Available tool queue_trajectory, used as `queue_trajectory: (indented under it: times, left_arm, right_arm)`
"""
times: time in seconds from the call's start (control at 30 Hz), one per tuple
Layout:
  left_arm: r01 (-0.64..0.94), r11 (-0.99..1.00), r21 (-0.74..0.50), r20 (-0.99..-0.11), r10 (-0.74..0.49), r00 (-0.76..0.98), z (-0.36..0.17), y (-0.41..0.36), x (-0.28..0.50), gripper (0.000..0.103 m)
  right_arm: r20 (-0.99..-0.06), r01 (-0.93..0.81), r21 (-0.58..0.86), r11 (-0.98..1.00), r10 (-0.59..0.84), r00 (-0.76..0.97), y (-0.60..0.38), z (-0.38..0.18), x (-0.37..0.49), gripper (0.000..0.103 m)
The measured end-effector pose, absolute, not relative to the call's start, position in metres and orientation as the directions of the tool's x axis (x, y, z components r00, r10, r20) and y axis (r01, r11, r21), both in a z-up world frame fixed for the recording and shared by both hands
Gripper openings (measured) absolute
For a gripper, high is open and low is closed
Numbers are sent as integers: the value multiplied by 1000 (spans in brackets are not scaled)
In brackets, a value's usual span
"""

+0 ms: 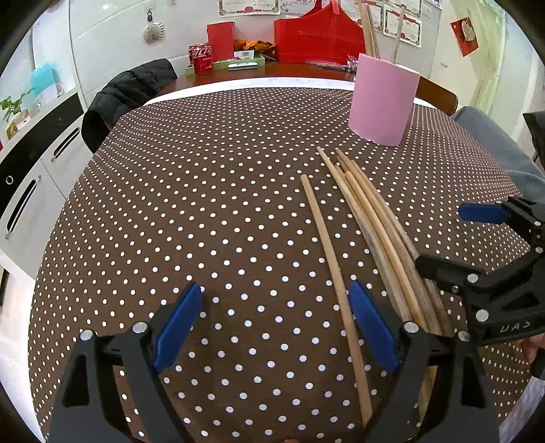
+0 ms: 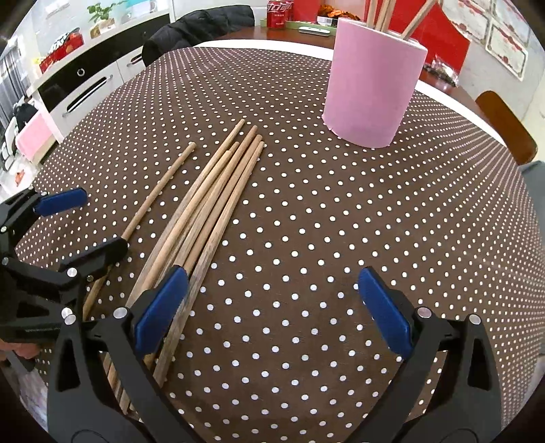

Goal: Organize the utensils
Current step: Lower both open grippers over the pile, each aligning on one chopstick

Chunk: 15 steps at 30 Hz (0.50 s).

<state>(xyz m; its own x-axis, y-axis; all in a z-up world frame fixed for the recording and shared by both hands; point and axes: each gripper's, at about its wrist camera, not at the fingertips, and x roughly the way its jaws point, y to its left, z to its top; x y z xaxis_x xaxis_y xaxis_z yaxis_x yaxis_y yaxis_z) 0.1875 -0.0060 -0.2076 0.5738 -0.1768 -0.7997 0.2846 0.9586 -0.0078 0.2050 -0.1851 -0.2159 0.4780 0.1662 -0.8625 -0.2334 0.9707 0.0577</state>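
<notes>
Pink cup [image 1: 383, 102] stands upright on the dotted counter [image 1: 204, 204], far side; several wooden sticks [image 2: 385, 15] stand inside it. Bundle of loose chopsticks [image 2: 211, 204] lies flat on the counter on the near side of the cup, tips toward it. One lone chopstick [image 1: 332, 272] lies just beside the bundle, on the side away from the cup, slightly apart.

Left tongs [image 1: 276, 327]: wide, nothing gripped; lone chopstick runs under the gap beside one blue pad.

Right tongs [image 2: 272, 306]: wide, nothing gripped; one pad over the bundle's near ends, contact unclear.
</notes>
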Motion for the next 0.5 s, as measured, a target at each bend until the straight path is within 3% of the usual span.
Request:
queue_trajectory:
  times: [0.4, 0.5]
  left_arm:
    - [290, 957, 14, -803, -162, 573, -208, -8, 189, 87]
    - [312, 950, 24, -808, -165, 565, -207, -13, 192, 87]
  right_arm:
    - [-876, -219, 25, 975, 127, 466, -189, -219, 201, 97]
    - [-873, -202, 44, 978, 136, 468, -190, -219, 211, 86]
